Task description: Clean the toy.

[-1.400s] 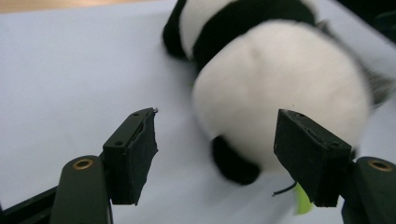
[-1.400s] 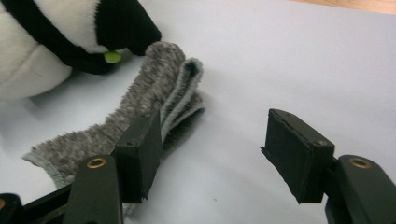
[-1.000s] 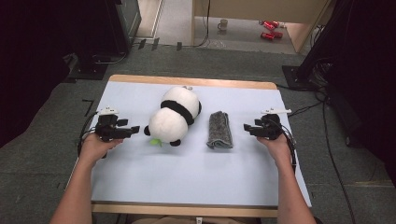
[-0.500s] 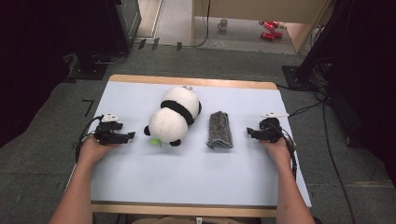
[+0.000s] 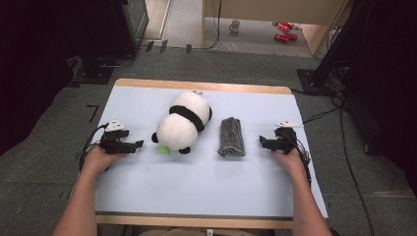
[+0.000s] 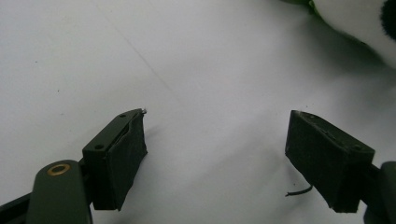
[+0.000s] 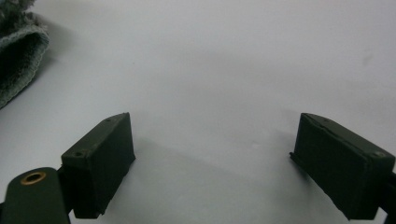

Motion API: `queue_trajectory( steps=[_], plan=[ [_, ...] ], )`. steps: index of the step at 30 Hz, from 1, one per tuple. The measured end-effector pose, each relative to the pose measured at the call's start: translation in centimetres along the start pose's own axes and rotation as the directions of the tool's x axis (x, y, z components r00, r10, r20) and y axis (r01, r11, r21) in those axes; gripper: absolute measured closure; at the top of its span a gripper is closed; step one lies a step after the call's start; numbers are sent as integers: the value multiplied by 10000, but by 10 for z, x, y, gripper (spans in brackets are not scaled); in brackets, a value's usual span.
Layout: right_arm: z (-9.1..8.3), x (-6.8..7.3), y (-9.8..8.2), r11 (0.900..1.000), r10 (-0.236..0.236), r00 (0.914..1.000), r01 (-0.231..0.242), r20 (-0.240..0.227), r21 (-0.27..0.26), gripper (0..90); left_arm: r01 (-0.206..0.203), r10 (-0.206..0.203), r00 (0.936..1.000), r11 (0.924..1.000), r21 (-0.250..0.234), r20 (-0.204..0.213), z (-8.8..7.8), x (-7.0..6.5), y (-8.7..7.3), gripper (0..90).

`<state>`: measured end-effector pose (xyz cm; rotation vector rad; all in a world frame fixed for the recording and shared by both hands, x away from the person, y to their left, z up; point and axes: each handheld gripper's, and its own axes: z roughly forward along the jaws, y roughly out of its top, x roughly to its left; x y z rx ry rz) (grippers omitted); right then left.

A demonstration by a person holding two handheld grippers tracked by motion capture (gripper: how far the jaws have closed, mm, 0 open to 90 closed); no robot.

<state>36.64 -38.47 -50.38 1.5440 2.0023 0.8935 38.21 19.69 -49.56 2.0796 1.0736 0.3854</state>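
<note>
Left gripper (image 5: 139, 144) released | right gripper (image 5: 262, 143) released | panda (image 6: 355, 21) cropped | towel (image 7: 18, 56) cropped

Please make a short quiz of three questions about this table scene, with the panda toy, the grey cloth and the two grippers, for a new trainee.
1. True or false: the left gripper is closed on the panda toy.
2. Which thing lies nearest the right gripper? A) the panda toy B) the folded grey cloth C) a mug on the table
3. Fill in: between the jaws of each gripper there is only the bare ____.

Key
1. False. In the left gripper view its jaws stand wide apart with nothing between them; they have just been opening.
2. B. The cloth lies between the panda and that gripper, apart from both.
3. Table. The right gripper's jaws have also just been opening and hold nothing.
</note>
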Motion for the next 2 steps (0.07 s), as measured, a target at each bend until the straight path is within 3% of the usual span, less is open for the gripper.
queue_trajectory(
  steps=[2],
  plan=[
    [0,0,0,10000,-63,10000,63,23,1,118,5,-5,10000,10000,3,6,0,0,0,199]
  ],
)
